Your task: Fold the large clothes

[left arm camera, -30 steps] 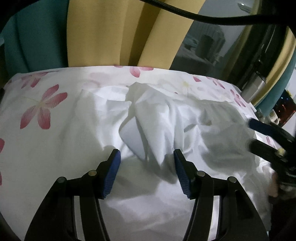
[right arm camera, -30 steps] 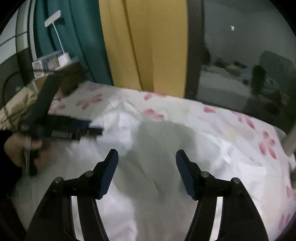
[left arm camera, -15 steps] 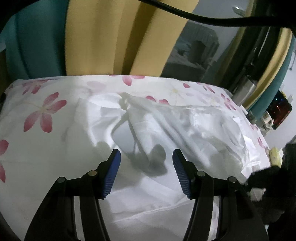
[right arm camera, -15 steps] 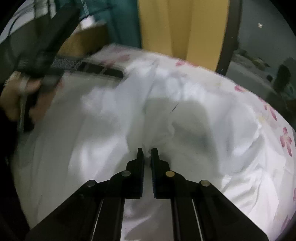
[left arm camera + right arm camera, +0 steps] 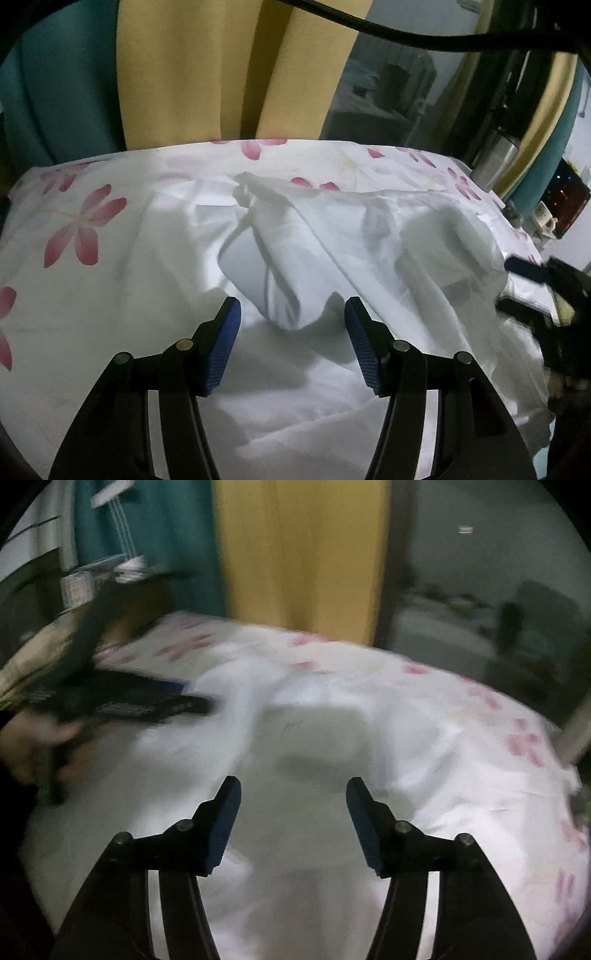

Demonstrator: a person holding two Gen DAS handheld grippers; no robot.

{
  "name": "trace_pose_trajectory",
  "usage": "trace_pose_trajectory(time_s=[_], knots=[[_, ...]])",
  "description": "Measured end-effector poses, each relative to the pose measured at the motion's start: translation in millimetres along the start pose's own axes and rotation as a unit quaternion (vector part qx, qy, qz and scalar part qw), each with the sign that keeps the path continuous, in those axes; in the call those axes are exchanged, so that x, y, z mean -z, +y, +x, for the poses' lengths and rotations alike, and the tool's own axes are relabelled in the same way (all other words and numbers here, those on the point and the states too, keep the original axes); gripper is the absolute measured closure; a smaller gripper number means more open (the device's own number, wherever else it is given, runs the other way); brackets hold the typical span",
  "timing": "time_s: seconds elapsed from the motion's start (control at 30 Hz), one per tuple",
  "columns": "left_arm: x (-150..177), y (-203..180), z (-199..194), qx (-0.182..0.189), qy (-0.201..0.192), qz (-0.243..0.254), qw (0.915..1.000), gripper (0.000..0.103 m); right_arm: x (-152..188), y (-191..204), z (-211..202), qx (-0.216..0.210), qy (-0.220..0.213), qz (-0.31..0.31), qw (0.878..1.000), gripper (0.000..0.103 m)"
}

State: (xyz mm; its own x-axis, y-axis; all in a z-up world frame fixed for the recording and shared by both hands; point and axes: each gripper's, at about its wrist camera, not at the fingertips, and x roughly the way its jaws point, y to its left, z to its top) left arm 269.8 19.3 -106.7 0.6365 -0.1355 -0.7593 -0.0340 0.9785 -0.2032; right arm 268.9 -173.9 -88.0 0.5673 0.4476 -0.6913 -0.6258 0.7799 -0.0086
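Your right gripper [image 5: 293,814] has let go and now stands spread above the white garment [image 5: 332,258], and your left gripper [image 5: 291,332] hovers spread too, a rumpled fold just ahead between its fingers, so nothing's folded yet.

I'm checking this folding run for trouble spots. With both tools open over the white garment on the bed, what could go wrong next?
1. The garment is bunched into a ridge just ahead of the left tool; closing there would likely pinch several layers, so the fold comes out crooked.
2. The garment and the floral sheet are both pale, so a low grasp might catch the sheet too.
3. The right tool view is blurred by motion; a fast grasp may miss the hem.
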Motion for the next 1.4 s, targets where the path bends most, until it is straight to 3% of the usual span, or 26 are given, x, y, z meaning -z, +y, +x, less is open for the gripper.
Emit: trace_pose_trajectory(time_s=[0.13, 0.27, 1.03, 1.4], knots=[[2, 10, 9, -0.007, 0.012, -0.011, 0.9998, 0.042, -1, -29, 29, 0.08, 0.026, 0.037, 0.996, 0.043], [2, 9, 10, -0.011, 0.009, 0.001, 0.9999, 0.041, 8, -43, 41, 0.087, 0.052, 0.054, 0.993, 0.043], [11, 5, 3, -0.024, 0.011, 0.015, 0.9995, 0.042, 11, -60, 31, 0.117, 0.058, 0.082, 0.988, 0.042], [20, 9, -40, -0.013, -0.033, -0.012, 0.9993, 0.041, 17, -62, -4, 0.13, 0.043, 0.094, 0.986, 0.036]])
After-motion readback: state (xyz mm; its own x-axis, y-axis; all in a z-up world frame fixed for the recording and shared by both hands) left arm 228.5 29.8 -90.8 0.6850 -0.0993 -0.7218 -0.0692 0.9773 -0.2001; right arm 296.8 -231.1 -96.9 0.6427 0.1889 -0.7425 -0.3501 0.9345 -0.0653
